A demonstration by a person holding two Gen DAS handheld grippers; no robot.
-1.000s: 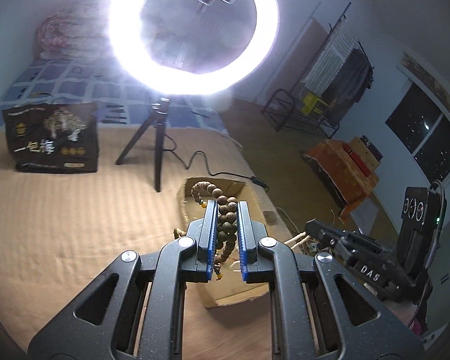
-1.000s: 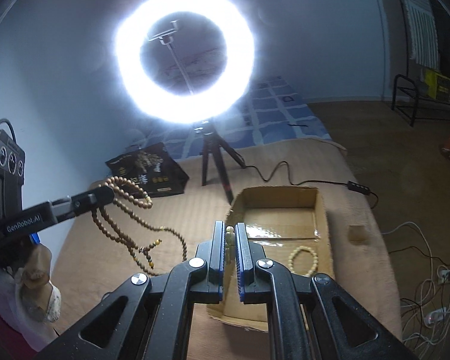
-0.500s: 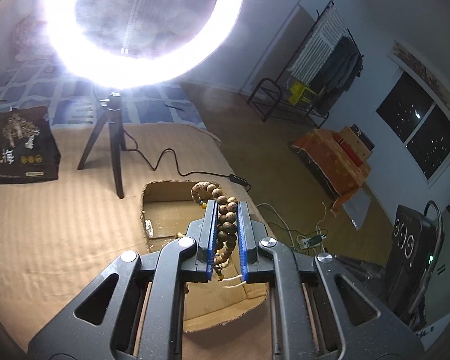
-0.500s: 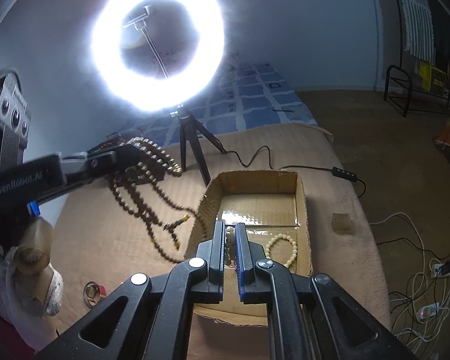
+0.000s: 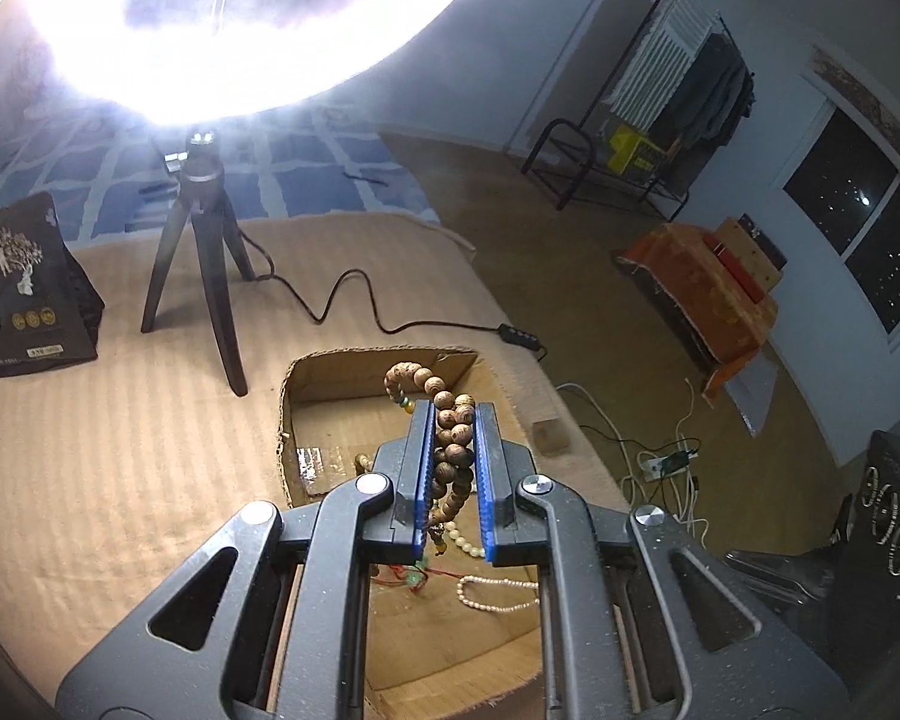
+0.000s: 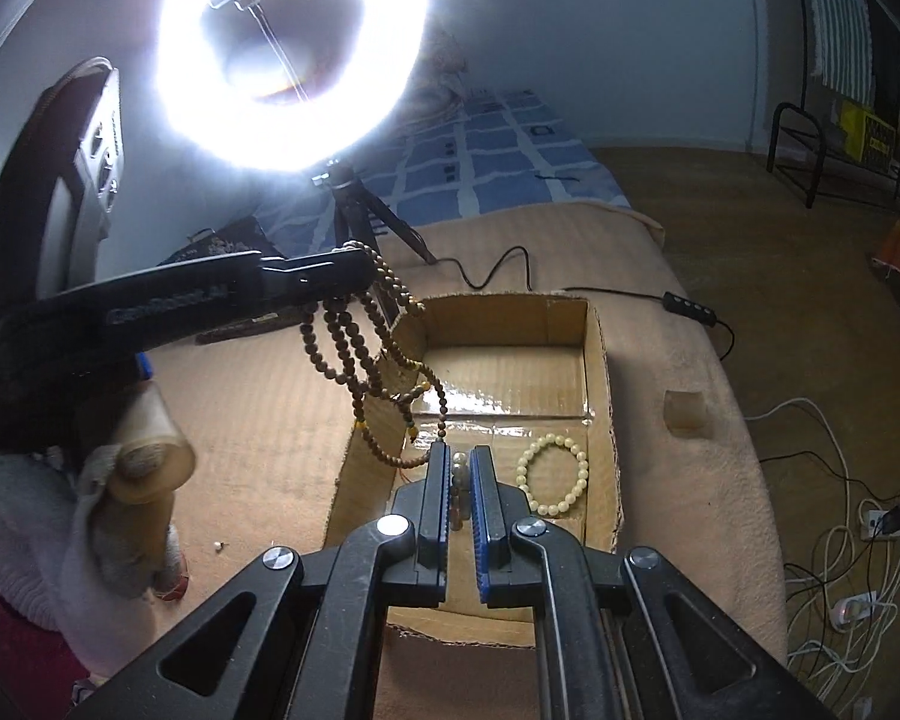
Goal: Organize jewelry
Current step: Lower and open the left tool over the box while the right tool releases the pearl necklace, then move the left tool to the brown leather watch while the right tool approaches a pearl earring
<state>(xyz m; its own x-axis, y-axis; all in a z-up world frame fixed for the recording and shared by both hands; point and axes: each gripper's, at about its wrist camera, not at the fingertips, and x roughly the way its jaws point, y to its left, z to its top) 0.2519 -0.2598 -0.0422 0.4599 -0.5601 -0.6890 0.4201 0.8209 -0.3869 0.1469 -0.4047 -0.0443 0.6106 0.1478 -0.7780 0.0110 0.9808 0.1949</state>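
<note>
My left gripper (image 5: 455, 414) is shut on a long brown bead necklace (image 5: 450, 432) and holds it over the open cardboard box (image 5: 306, 372). In the right wrist view the left gripper (image 6: 354, 273) hangs the necklace loops (image 6: 360, 354) over the box's left wall (image 6: 366, 420). My right gripper (image 6: 463, 456) is shut on a small pale bead piece (image 6: 461, 480) above the box. A cream bead bracelet (image 6: 555, 474) lies on the box floor; it also shows in the left wrist view (image 5: 468, 543), beside a thin pale chain (image 5: 498, 594).
A ring light on a black tripod (image 5: 201, 252) stands behind the box, its cable and switch (image 6: 687, 306) running right. A black printed bag (image 5: 18, 294) sits at back left. A small tan block (image 6: 684, 411) lies right of the box. Cables and power strips (image 6: 858, 540) lie on the floor.
My left gripper has carried the brown necklace rightward and forward until it hangs over the box. My right gripper has moved in over the box too.
</note>
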